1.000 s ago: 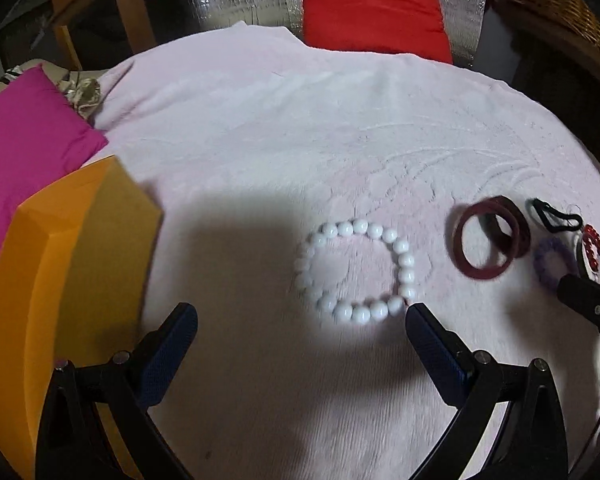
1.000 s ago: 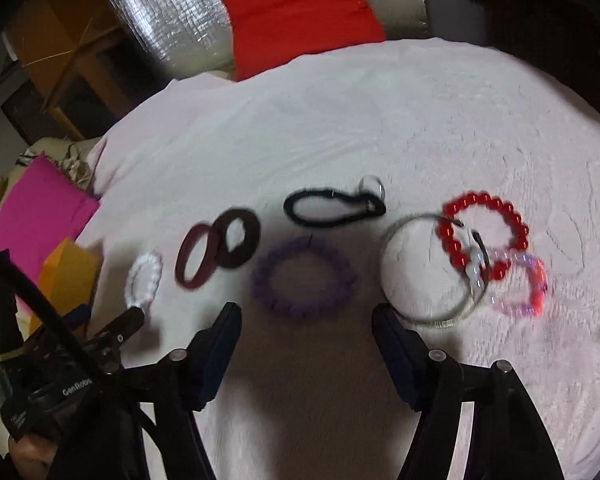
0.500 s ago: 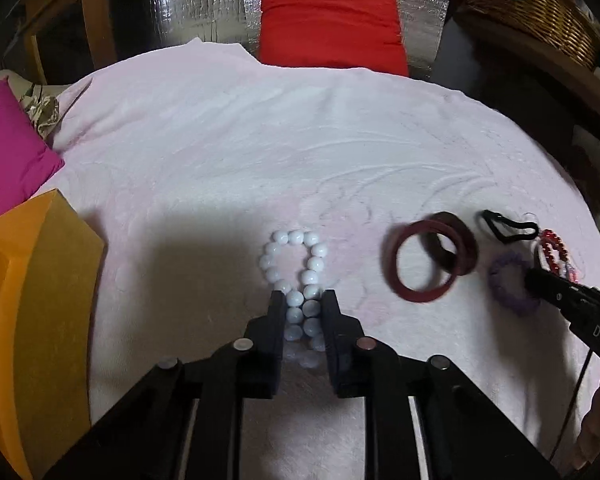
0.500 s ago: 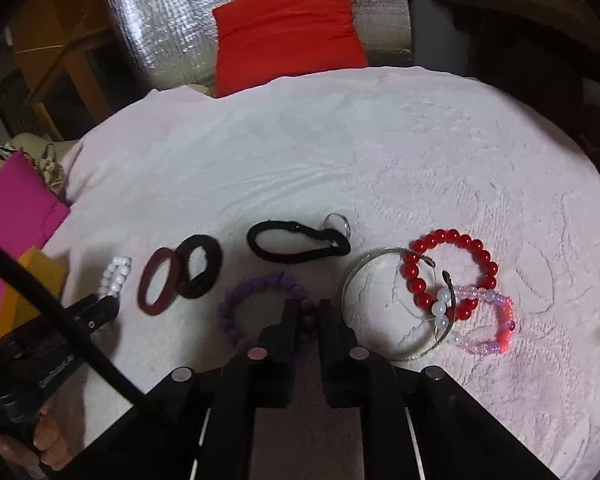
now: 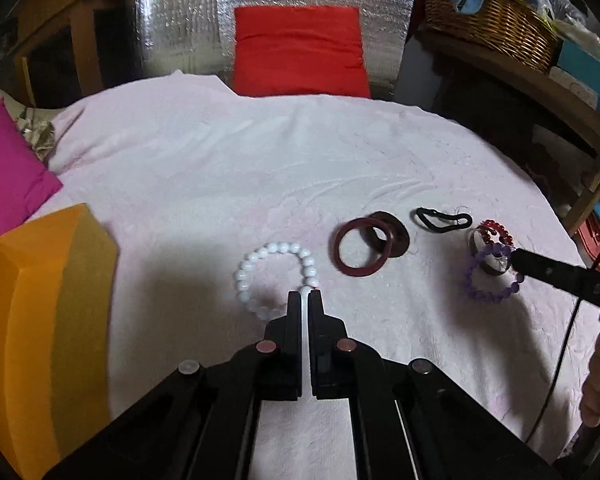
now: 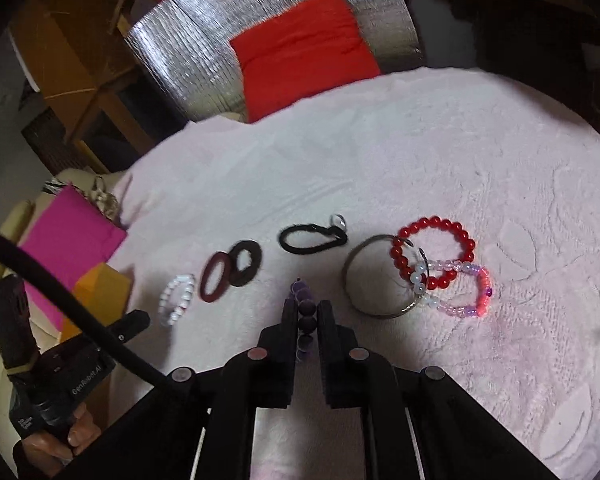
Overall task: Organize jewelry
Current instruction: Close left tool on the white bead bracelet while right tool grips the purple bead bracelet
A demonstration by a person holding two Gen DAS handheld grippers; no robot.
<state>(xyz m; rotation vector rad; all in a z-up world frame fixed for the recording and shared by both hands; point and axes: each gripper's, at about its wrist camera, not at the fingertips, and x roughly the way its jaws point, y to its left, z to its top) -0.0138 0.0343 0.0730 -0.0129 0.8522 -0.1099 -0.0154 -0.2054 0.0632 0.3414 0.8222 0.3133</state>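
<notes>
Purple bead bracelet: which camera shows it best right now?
The left wrist view. There the purple bead bracelet shows as nearly a full loop hanging from the right hand-held gripper. The right wrist view shows only a few beads edge-on, pinched between that gripper's fingers.

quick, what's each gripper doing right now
Left gripper: shut on the white round-bead bracelet.
Right gripper: shut on the purple round-bead bracelet.
</notes>
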